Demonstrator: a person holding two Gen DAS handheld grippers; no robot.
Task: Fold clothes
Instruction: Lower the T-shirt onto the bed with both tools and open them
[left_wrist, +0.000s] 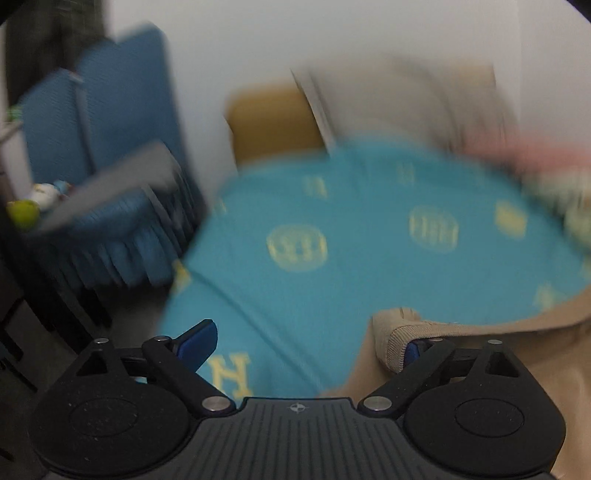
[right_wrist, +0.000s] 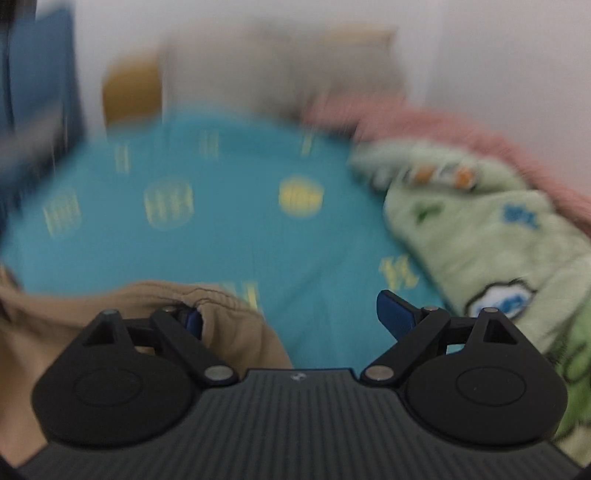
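A tan garment lies on the teal bed sheet (left_wrist: 332, 221) close to both cameras. Its ribbed hem (left_wrist: 391, 343) is folded against the right finger of my left gripper (left_wrist: 306, 347), whose blue fingers (left_wrist: 199, 341) are spread wide and open. In the right wrist view the tan garment (right_wrist: 92, 314) covers the left finger of my right gripper (right_wrist: 293, 317), also open, with its right finger (right_wrist: 395, 314) bare over the sheet. Neither gripper pinches the cloth. Both views are motion-blurred.
A light green printed blanket (right_wrist: 480, 229) and a pink blanket (right_wrist: 443, 125) are bunched along the bed's right side. A wooden headboard (left_wrist: 273, 122) and a pale pillow (left_wrist: 399, 107) sit at the far end. Blue furniture (left_wrist: 110, 166) stands left of the bed.
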